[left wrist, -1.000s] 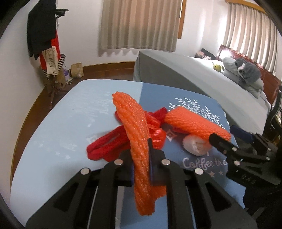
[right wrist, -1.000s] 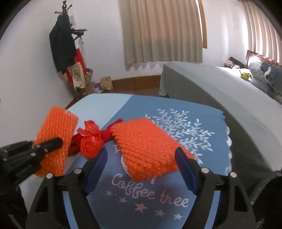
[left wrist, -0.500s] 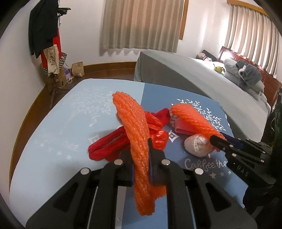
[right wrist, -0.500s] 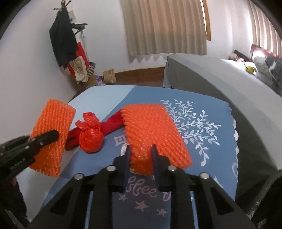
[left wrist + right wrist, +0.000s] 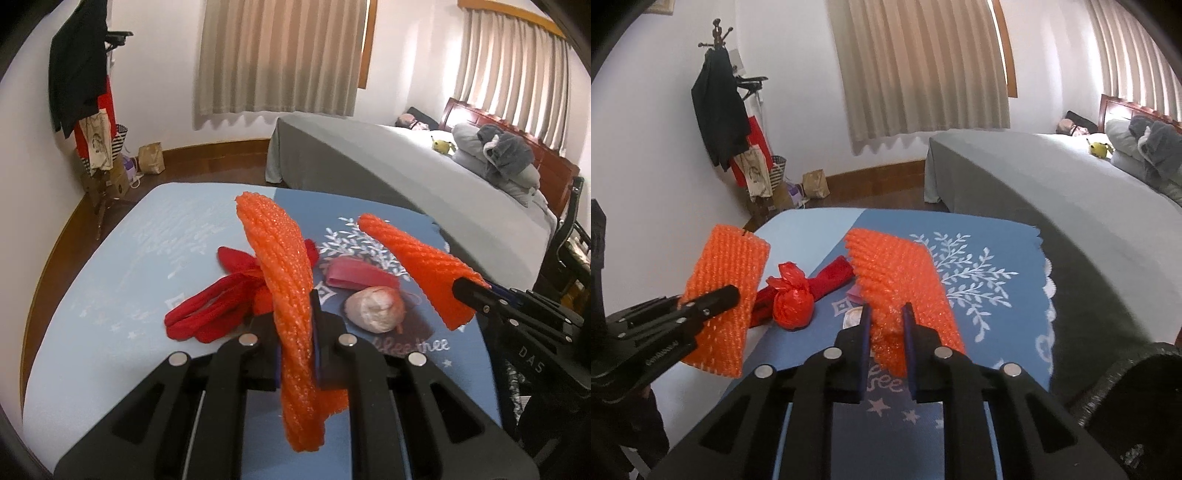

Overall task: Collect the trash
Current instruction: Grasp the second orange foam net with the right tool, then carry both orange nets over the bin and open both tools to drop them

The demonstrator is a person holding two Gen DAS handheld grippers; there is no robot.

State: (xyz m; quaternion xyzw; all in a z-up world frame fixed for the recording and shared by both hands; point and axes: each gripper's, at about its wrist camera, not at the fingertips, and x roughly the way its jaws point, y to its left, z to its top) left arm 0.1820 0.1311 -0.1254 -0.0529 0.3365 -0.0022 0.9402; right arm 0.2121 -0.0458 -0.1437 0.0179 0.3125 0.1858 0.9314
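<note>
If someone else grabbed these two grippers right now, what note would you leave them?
Left gripper: shut on an orange foam net, held clear of the table.
Right gripper: jaws have just closed on a second orange foam net, pinched at its near edge and off the tablecloth.
On the table: a knotted red bag, red cloth strips, a pink wrapper, a whitish wad.
Done: both nets picked up.
Left: drop both nets in the trash (no bin in view), then collect the rest.
</note>
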